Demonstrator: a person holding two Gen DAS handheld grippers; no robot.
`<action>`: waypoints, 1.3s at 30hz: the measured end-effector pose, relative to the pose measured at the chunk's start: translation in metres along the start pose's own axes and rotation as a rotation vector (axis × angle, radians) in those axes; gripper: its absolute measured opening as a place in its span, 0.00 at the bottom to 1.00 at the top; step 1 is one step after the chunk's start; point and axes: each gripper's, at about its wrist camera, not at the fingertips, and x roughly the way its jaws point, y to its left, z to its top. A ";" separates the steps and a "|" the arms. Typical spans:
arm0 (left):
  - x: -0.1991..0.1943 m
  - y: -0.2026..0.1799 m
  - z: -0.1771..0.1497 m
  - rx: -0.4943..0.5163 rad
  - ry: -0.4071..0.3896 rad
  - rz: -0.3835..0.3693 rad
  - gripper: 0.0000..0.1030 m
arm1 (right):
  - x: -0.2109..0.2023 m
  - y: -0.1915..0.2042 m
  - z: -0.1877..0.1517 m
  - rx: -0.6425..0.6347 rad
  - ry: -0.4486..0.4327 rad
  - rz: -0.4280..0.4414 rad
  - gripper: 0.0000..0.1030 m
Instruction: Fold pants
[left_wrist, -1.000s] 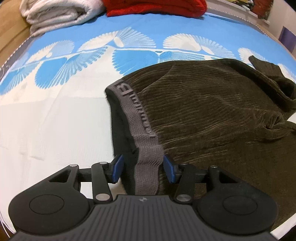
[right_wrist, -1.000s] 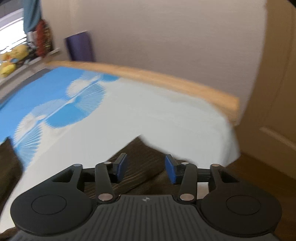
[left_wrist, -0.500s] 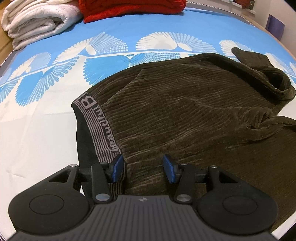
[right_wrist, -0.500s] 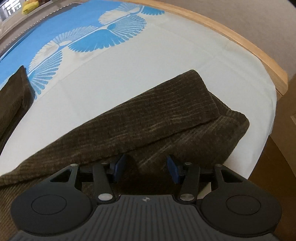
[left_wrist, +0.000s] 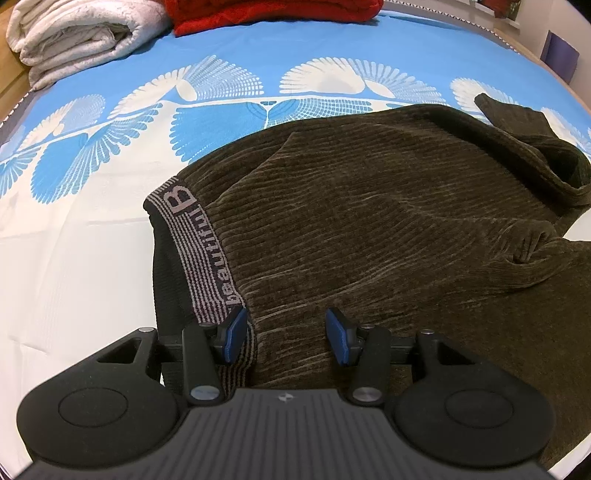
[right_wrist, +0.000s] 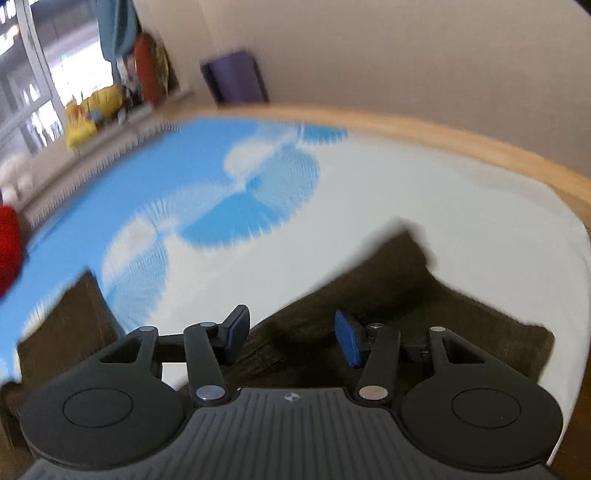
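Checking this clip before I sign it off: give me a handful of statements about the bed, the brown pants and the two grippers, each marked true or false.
1. The dark brown ribbed corduroy pants lie on a blue and white fan-patterned bed sheet. True.
2. The grey striped lettered waistband lies at the right end of the pants in the left wrist view. False: it is at their left end.
3. The left gripper is clamped on the waistband. False: its jaws stand open over the cloth.
4. A folded white blanket and a red cloth lie at the far edge of the bed. True.
5. The right gripper is open above brown cloth. True.
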 end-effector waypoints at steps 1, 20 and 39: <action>0.000 -0.001 0.000 0.005 0.002 0.000 0.51 | 0.001 0.000 0.000 0.013 0.000 -0.009 0.52; 0.010 -0.020 -0.008 0.093 0.060 0.001 0.62 | 0.020 0.032 -0.031 -0.122 0.244 -0.130 0.55; -0.071 -0.057 0.048 0.149 -0.208 -0.013 0.16 | -0.018 0.150 -0.013 -0.186 0.095 0.253 0.19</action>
